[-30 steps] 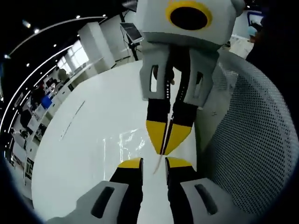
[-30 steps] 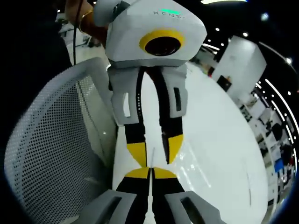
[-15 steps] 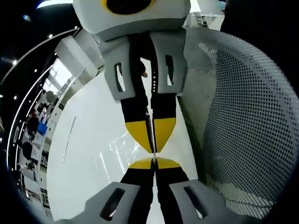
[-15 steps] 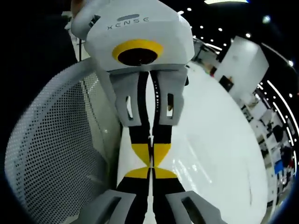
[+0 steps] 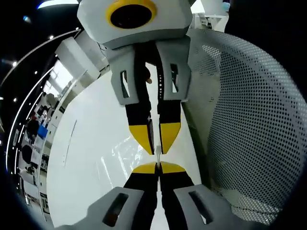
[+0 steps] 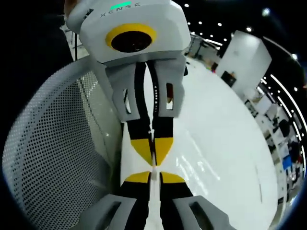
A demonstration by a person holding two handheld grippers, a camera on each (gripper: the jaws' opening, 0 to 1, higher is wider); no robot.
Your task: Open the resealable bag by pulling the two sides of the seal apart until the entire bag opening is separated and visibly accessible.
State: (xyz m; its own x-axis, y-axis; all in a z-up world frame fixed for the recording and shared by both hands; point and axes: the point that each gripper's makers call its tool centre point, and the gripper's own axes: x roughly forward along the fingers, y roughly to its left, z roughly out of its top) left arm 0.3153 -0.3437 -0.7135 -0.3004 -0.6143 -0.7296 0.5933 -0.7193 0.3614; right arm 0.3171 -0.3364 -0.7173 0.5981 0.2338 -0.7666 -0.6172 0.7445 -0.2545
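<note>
White bench (image 5: pixel 86 158) in a bright open hall, a mesh chair back (image 5: pixel 249 120) beside it. Both claws meet tip to tip above the bench. The left claw (image 5: pixel 158 165) is closed, pinching a thin edge of the clear bag (image 5: pixel 127 151). The right claw (image 5: pixel 157 143), facing it, is closed on the opposite edge. The step appears to be gripping the seal; next, pull the claws apart.

Surface: glossy white table (image 5: pixel 91 143) below me, reflecting light | Seating: grey perforated mesh chair back (image 5: pixel 249 120) beside it (same chair (image 6: pixel 53 153) in my right gripper view) | Ceiling: dark, rows of spot lights (image 6: pixel 211 21) | Structure: white pillar (image 6: pixel 244 55) beyond.
</note>
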